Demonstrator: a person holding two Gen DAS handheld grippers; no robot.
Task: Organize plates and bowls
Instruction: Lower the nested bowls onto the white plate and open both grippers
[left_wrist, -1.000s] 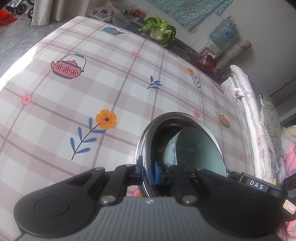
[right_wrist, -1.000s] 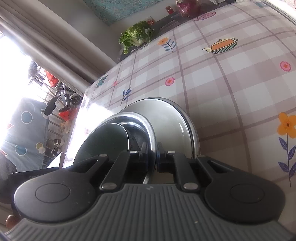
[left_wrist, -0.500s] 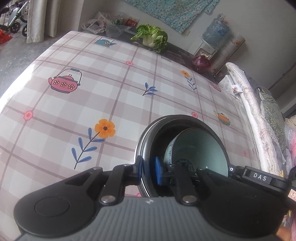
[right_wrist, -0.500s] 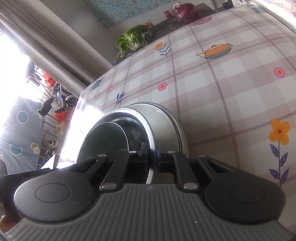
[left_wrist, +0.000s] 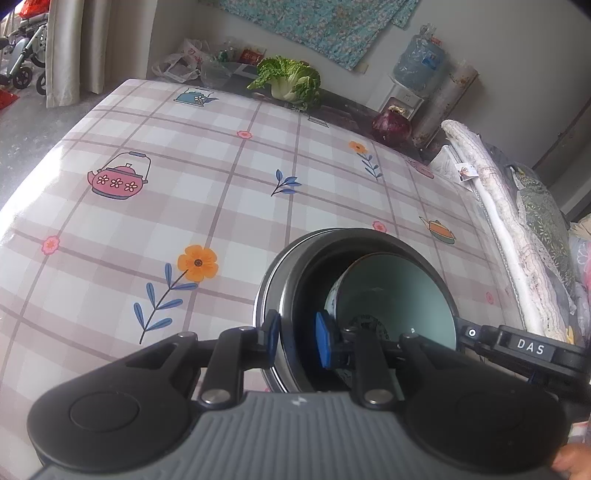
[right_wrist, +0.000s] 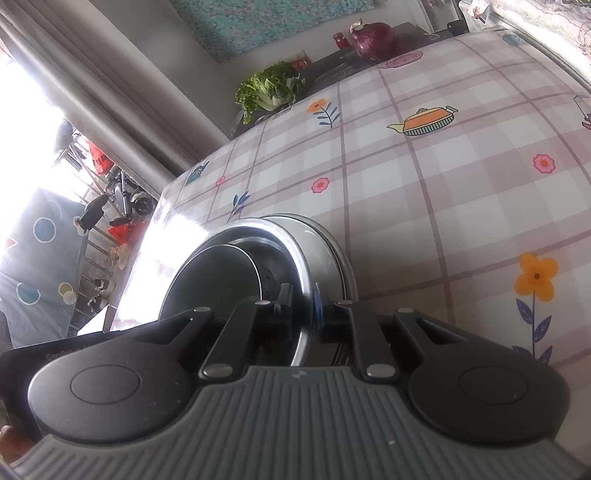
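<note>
You are straddling the steel bowl's rim with your left gripper, jaws parted; your right gripper is pinching the opposite rim. The ceramic bowl nested inside is risking sliding out over the tablecloth if you tilt.

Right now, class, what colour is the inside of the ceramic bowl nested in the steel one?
Pale green inside the ceramic bowl, clearest in the left wrist view.

Cloth: plaid vinyl tablecloth printed with teapots and flowers, covering the surface.
Far edge: leafy green cabbage; round purple cabbage.
Wall: turquoise floral fabric.
</note>
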